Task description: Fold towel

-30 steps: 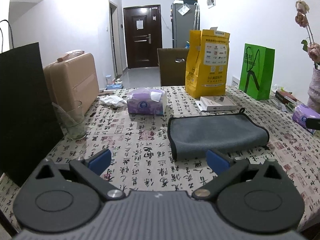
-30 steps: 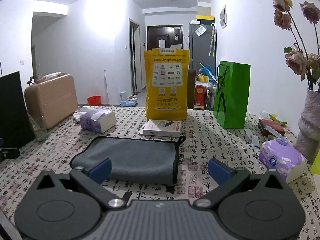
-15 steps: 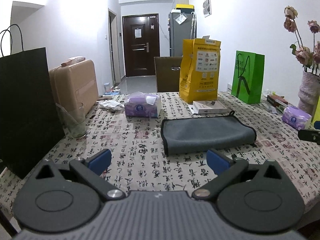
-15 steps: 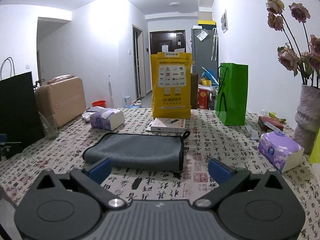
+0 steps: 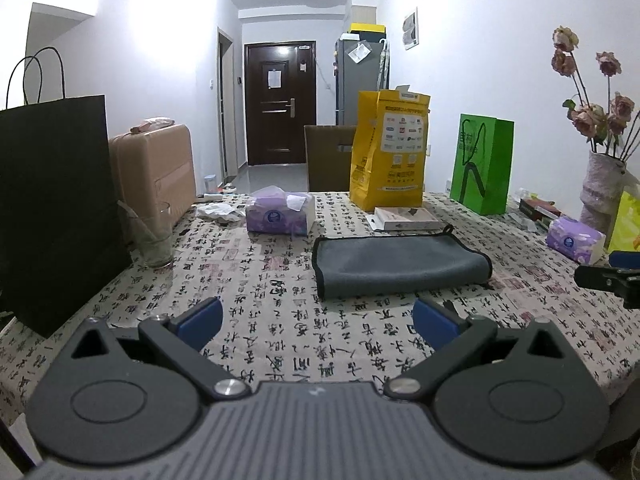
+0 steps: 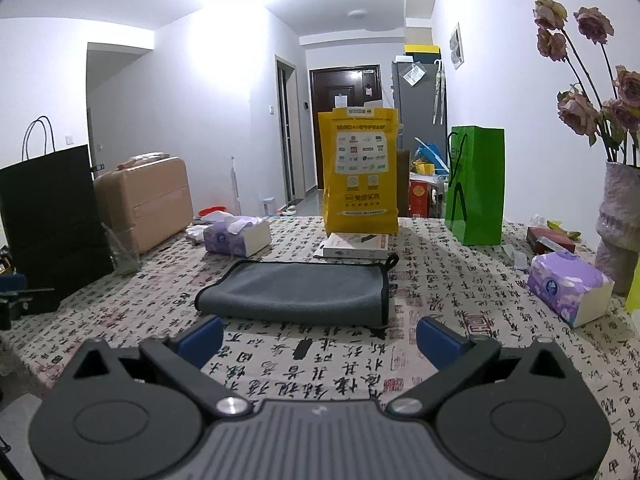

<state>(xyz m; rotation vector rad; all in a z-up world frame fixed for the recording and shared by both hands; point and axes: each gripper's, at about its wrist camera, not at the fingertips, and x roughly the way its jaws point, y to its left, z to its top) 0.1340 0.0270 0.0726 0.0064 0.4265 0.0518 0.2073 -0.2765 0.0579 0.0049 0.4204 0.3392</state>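
A grey towel with black edging lies folded flat on the patterned tablecloth, mid-table in the left wrist view [image 5: 400,266] and in the right wrist view [image 6: 296,294]. My left gripper [image 5: 318,326] is open and empty, held back from the towel's near left side. My right gripper [image 6: 320,340] is open and empty, a short way in front of the towel's near edge. The right gripper's tip shows at the right edge of the left wrist view [image 5: 608,278].
A black paper bag [image 5: 52,208] and a glass [image 5: 154,236] stand at the left. Tissue packs [image 5: 280,216] [image 6: 568,292], a yellow bag [image 6: 360,172], a green bag [image 6: 476,186], a flat box [image 6: 356,246] and a flower vase [image 6: 620,232] ring the towel.
Both grippers have pulled back and risen away from the towel, which now looks smaller and farther. The towel has not moved.
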